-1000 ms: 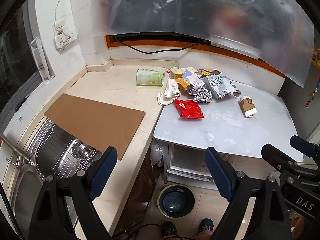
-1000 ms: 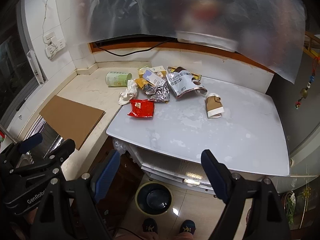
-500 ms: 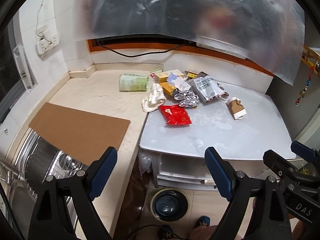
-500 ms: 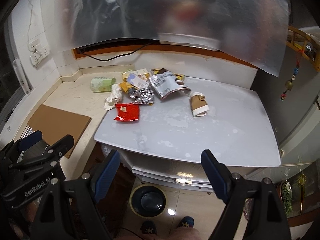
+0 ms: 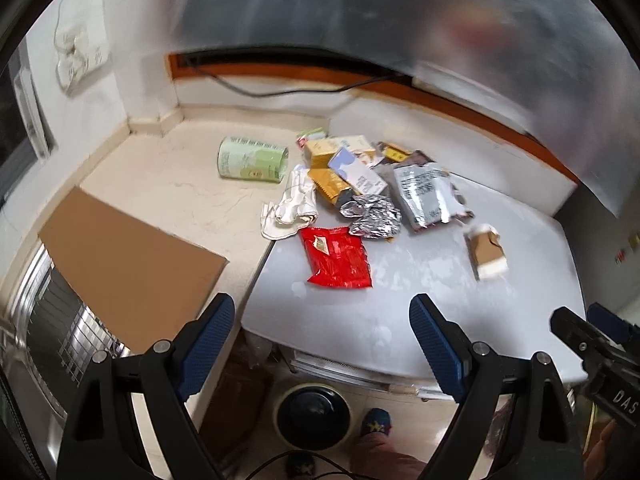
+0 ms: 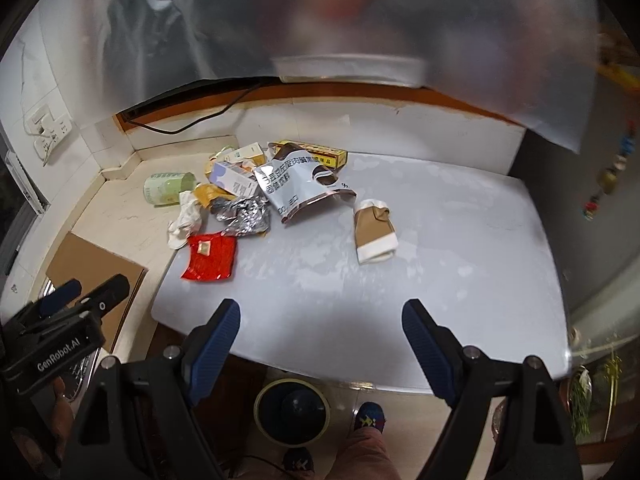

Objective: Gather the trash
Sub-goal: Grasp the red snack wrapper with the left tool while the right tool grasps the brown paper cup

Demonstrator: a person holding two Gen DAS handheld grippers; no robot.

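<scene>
Trash lies heaped at the back of a white table: a red wrapper, crumpled foil, a silver printed pouch, a brown-and-white cup sleeve, small boxes, a white rag and a green roll. My left gripper hangs open over the table's near-left edge with nothing between its fingers. My right gripper is open above the table's near edge, also holding nothing.
A cardboard sheet covers part of a steel sink on the beige counter. A dark round bin stands on the floor under the table edge, beside a person's shoe. A translucent plastic sheet hangs overhead.
Both grippers have travelled forward toward the table, so the trash pile looks larger and nearer. Their jaws stayed wide and hold nothing.
</scene>
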